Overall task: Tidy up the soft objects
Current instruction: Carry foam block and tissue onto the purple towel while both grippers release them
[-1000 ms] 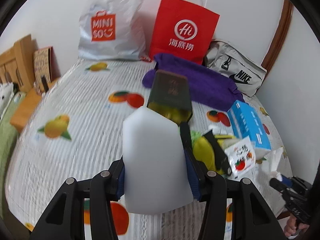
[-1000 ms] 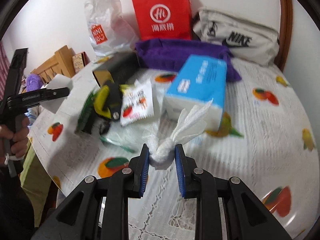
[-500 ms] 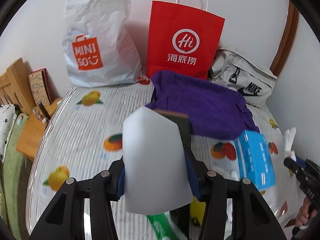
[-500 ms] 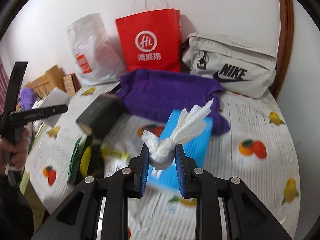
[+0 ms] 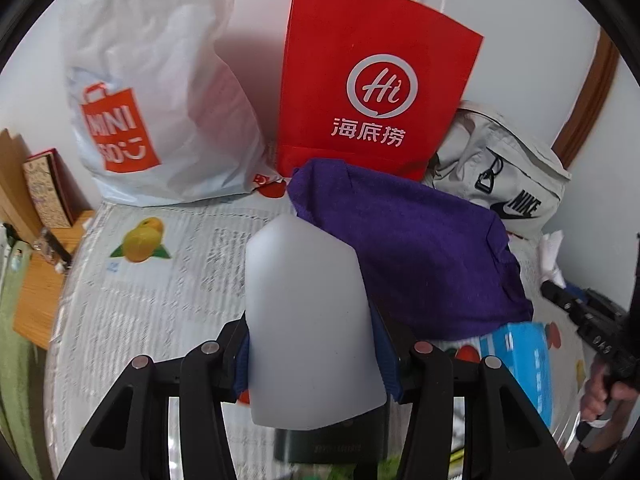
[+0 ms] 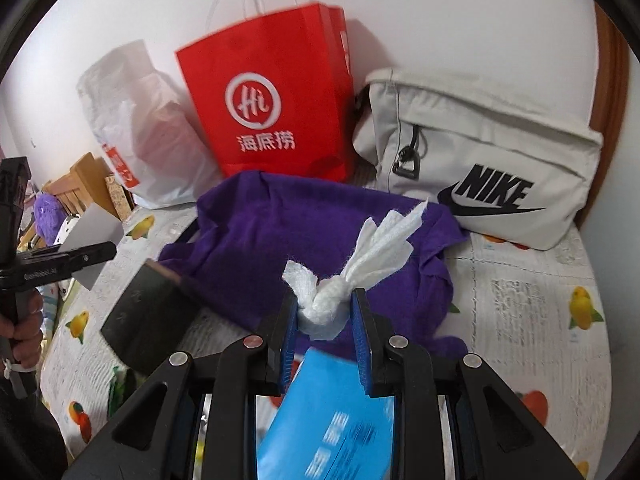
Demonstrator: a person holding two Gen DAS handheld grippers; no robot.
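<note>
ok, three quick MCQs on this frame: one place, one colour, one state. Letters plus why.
1. Where does the purple cloth lie?
A. inside the red paper bag
B. on the table in front of the red bag
C. under the Nike bag

2. What colour is the box below the right gripper?
A. blue
B. green
C. yellow

3. What is the left gripper doing?
A. open, empty
B. shut on the white sponge
C. shut on the knotted tissue

Key: B, cloth spread before the bag; A, box is blue; B, sponge pinched between its fingers.

Soft, even indoor light; fisheye bends the edges, and the blue box point(image 6: 332, 420) shows motion blur.
</note>
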